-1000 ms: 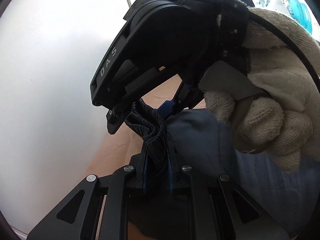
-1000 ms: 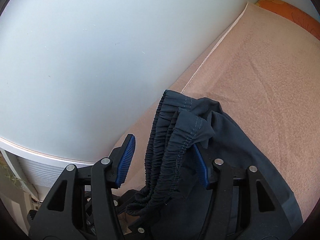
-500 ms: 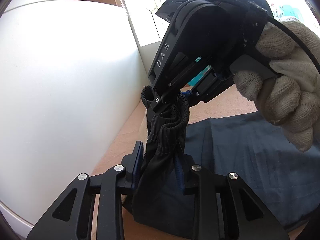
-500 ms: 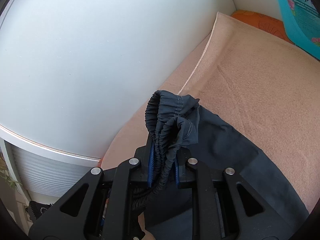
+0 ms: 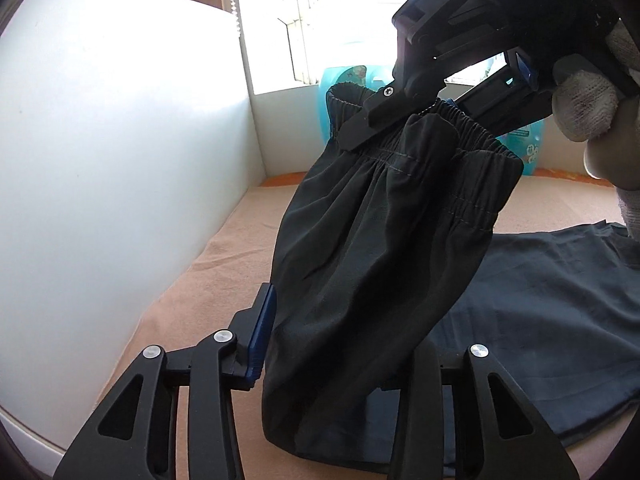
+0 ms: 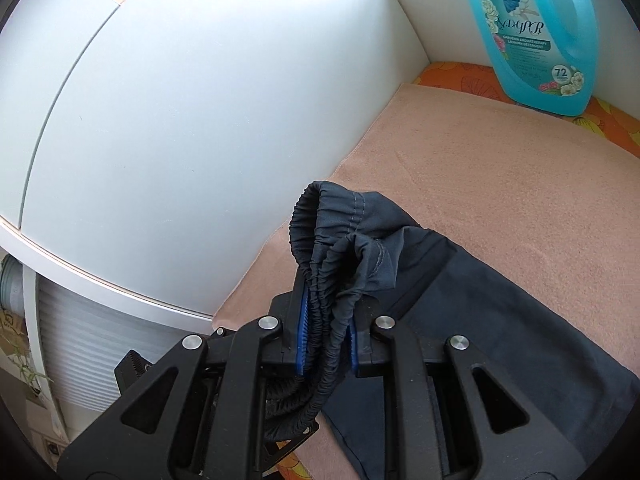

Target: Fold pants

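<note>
Your right gripper (image 6: 326, 344) pinches the bunched elastic waistband of the pants (image 5: 380, 248), lifting that end so fabric hangs free; your left gripper (image 5: 340, 340) stands spread around the hanging cloth, gripping nothing; the legs trail across the towel (image 6: 500, 168).

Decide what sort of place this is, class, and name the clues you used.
Probably a home laundry corner. A blue laundry detergent bottle stands by the wall, dark pants lie on a peach towel spread as a folding surface, and a white appliance-like panel stands beside it.
</note>
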Demonstrator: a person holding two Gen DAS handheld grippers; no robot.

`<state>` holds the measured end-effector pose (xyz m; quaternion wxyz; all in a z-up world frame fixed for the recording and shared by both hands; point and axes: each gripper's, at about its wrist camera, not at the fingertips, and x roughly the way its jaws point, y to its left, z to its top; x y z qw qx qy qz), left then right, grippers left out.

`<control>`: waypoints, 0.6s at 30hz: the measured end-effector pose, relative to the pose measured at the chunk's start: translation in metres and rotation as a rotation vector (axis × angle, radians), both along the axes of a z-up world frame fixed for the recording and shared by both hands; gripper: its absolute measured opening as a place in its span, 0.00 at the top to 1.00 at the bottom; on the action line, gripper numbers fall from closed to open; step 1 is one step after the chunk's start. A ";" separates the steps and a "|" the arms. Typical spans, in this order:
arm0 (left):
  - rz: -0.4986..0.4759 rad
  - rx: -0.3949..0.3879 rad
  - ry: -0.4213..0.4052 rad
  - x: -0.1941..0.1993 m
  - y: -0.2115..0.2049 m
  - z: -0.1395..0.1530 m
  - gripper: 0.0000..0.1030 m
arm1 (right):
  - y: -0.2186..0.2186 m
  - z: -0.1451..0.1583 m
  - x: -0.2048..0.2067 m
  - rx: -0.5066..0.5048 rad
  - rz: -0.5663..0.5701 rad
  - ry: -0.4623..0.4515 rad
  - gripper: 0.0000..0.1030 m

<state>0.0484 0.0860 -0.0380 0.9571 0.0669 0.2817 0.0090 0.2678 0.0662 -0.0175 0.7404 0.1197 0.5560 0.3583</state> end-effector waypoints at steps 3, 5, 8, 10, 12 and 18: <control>-0.054 -0.007 -0.010 0.000 -0.007 0.010 0.86 | -0.016 0.014 -0.009 -0.003 -0.037 -0.025 0.85; -0.098 -0.012 -0.020 -0.002 -0.013 0.013 0.91 | -0.032 0.025 -0.017 0.004 -0.059 -0.039 0.85; -0.171 -0.009 -0.032 0.011 -0.039 0.022 0.93 | -0.056 0.038 -0.029 -0.008 -0.094 -0.061 0.85; -0.223 0.000 -0.038 0.007 -0.053 0.024 0.93 | -0.076 0.041 -0.042 -0.018 -0.122 -0.071 0.85; -0.273 0.017 -0.045 0.003 -0.070 0.028 0.94 | -0.095 0.041 -0.057 -0.031 -0.150 -0.083 0.85; -0.427 -0.016 -0.046 0.002 -0.116 0.041 0.94 | -0.160 0.059 -0.094 -0.059 -0.230 -0.117 0.85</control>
